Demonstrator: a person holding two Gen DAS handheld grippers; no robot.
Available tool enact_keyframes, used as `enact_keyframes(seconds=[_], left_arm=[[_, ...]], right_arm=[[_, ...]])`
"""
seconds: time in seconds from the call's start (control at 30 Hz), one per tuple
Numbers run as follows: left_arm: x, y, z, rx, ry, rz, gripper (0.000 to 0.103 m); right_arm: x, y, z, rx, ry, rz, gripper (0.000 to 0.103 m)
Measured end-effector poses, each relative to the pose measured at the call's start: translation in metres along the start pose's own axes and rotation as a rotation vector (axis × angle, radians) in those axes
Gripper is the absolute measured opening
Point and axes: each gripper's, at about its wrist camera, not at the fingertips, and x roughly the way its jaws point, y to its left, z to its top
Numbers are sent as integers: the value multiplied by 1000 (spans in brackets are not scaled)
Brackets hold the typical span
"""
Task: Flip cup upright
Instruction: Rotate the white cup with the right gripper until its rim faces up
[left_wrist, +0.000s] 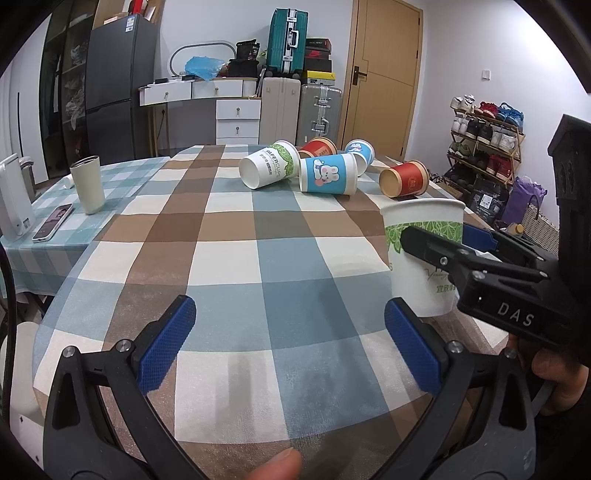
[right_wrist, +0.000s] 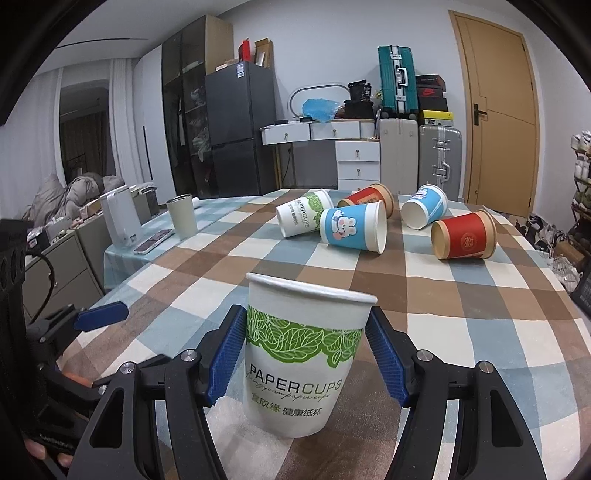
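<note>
Far left of my left-wrist view, a cream tumbler (left_wrist: 87, 184) is standing beside a phone (left_wrist: 53, 222) lying flat on the tabletop (left_wrist: 229, 254); suitcases (left_wrist: 301, 110) are standing upper centre.

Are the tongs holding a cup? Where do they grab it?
The right tongs hold the upright white cup by its sides, across the green leaf band. The left tongs are open and hold nothing.

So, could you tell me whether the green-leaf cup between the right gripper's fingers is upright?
Upright: the green-leaf cup has its rim on top and base on the tablecloth.
</note>
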Motion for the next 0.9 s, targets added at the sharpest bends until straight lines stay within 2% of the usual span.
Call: enact_keyframes(seconds=[0.7,0.9], left_arm=[[2,1,0,-1,2,3,102],[2,1,0,-1,2,3,102]], right_arm=[[-28,11,-23,-81,-10,37,63],[-22,8,-18,-50,-42,-14,63]])
